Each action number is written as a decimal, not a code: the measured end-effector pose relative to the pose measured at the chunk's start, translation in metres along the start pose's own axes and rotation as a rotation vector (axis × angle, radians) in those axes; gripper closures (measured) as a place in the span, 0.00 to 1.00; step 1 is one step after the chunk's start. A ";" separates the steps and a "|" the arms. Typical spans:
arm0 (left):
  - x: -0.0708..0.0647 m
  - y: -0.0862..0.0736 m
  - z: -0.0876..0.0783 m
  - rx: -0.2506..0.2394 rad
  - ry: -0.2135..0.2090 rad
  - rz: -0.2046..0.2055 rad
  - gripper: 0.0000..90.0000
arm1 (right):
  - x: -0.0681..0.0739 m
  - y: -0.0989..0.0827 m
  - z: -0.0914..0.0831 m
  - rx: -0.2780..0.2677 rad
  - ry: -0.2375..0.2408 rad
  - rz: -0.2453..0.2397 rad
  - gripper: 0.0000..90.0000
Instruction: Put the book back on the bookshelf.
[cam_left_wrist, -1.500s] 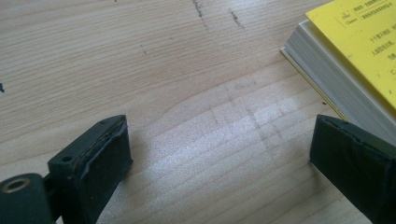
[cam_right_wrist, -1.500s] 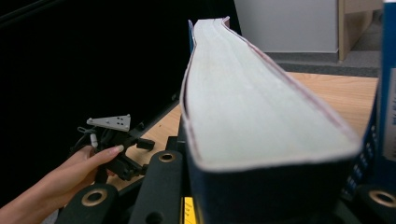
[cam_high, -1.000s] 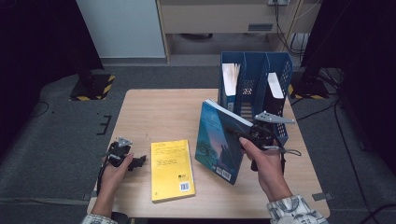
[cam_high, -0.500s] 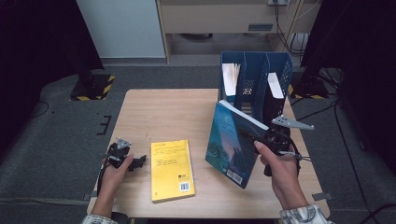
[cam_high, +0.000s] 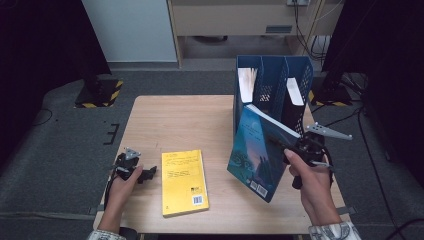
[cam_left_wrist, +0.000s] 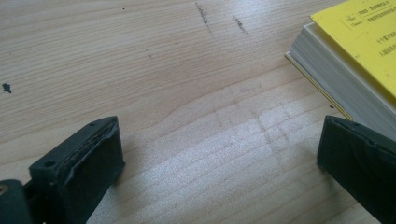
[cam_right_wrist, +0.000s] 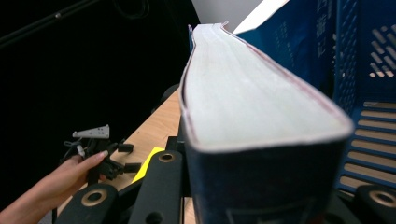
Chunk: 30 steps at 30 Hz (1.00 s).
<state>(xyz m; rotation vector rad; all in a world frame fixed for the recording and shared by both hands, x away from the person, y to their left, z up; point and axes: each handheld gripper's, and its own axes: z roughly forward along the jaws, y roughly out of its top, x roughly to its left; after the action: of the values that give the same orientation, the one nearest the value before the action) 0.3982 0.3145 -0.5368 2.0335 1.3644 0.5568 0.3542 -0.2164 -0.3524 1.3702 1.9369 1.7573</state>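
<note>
blue paperback heads for the file rack

blue-covered and thick, the book (cam_high: 257, 150) hangs tilted above the right half of the wooden table (cam_high: 175, 115), just in front of the blue file rack (cam_high: 272, 82), its lower corner close to the tabletop. the right gripper (cam_high: 287, 146) is clamped on it near the fore-edge, jaws closed across the full thickness of the page block, as the right gripper view shows (cam_right_wrist: 261, 116). the left gripper (cam_high: 145, 174) rests on the table beside a yellow book (cam_high: 183, 181), its jaws spread apart with only bare wood between them.

judging by its thickness, the blue book is fairly heavy for a one-edge grip and likely to swing or sag about the pinch point. the cover looks glossy and may slide, and the soft binding bows where it is squeezed. a hold nearer the spine, or midway along the long edge, would probably keep it steadier while it is steered into one of the rack's slots, two of which already hold white papers (cam_high: 247, 80).
</note>
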 end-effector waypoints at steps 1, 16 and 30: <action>0.000 0.000 0.000 0.000 0.000 0.000 0.00 | -0.001 0.002 -0.002 -0.004 -0.003 0.006 0.82; 0.000 0.000 0.000 0.001 0.001 -0.001 0.00 | -0.015 0.034 -0.020 -0.071 -0.017 0.081 0.82; -0.001 0.000 0.000 0.000 0.003 -0.004 0.00 | -0.029 0.069 -0.022 -0.088 -0.053 0.089 0.82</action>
<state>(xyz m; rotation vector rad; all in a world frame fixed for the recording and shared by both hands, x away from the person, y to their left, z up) 0.3978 0.3136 -0.5368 2.0307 1.3701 0.5583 0.3892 -0.2610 -0.2987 1.4771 1.7750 1.8032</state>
